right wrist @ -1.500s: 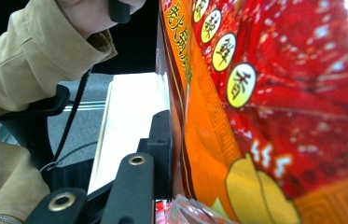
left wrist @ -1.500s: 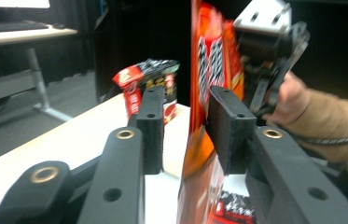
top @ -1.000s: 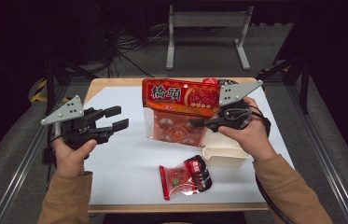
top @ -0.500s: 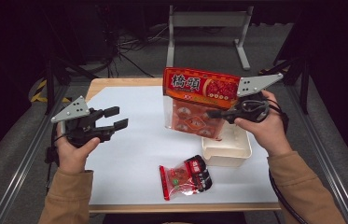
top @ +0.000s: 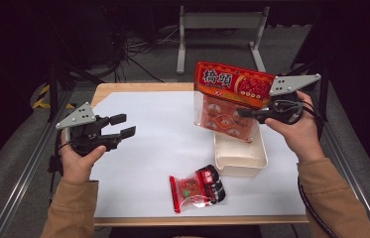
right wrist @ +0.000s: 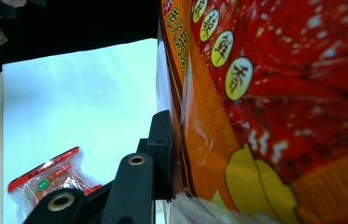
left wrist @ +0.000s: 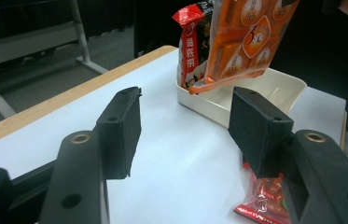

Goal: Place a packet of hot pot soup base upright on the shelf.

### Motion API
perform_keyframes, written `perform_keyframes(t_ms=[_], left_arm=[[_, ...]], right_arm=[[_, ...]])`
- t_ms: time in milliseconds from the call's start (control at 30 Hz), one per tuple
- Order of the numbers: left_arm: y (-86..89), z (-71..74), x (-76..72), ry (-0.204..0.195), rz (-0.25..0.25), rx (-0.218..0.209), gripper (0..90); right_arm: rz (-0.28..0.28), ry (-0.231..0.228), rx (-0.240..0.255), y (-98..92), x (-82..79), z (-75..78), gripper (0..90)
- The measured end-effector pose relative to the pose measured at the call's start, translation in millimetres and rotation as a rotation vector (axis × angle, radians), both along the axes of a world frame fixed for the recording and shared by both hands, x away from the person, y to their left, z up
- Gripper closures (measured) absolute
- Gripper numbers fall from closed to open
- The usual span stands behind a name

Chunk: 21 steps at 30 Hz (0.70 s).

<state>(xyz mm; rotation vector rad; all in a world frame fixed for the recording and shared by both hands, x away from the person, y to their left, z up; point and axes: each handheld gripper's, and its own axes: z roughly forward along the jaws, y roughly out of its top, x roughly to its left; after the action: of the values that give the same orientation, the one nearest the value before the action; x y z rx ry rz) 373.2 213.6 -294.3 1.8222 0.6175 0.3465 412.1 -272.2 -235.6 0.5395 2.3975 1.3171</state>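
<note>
Your right gripper [top: 244, 113] is clamped on the big orange snack bag [top: 229, 101], its jaws pinching the bag partway down one side, so the bag hangs upright in the air with its bottom edge over the cream plastic tray [top: 239, 159]. In the right gripper view the near jaw lies flat against the orange film, with the printed face of the bag [right wrist: 274, 102] just beyond it. Your left gripper [top: 122, 125] stands released and holds nothing, hovering above the white table sheet [top: 148, 144] well to the left of the tray; its jaws have just been easing a little wider, with only bare sheet between them.

By the look of it you are in the carrying step: the bag is up and roughly above the tray, but not yet in it. In the left gripper view its lower seam hangs just over the tray's near rim [left wrist: 199, 100], slightly tilted, and another red packet [left wrist: 192, 44] stands behind it at the tray's far end.

The next move calls for lowering the bag with its bottom edge clear inside the walls, then letting go once it rests. The small red packet [top: 197, 187] lies on the sheet near the table's front edge, just in front of the tray, apart from both grippers; your free left gripper is best placed to fetch it.
</note>
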Motion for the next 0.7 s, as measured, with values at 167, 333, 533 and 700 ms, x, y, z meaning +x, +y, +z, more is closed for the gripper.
perform_keyframes(t_ms=[167, 333, 533, 700], left_arm=[[1.2, -1.1, 1.1, 0.003, 0.002, 0.003, 43.8], [1.5, -1.9, 2.0, 0.006, 0.002, 0.005, 43.8], [0.9, -3.1, 3.7, 0.011, -0.002, 0.005, 43.9], [0.5, -3.6, 4.4, 0.016, -0.003, -0.003, 43.7]], right_arm=[[-0.043, -0.002, -0.004, -7.6, -1.0, 1.8, 70.2], [-0.086, 0.006, -0.002, -14.0, -2.5, 2.2, 70.2], [-0.142, 0.024, 0.003, -21.2, -5.6, 0.0, 70.2], [-0.201, 0.043, 0.024, -26.4, -6.0, -2.3, 70.2]])
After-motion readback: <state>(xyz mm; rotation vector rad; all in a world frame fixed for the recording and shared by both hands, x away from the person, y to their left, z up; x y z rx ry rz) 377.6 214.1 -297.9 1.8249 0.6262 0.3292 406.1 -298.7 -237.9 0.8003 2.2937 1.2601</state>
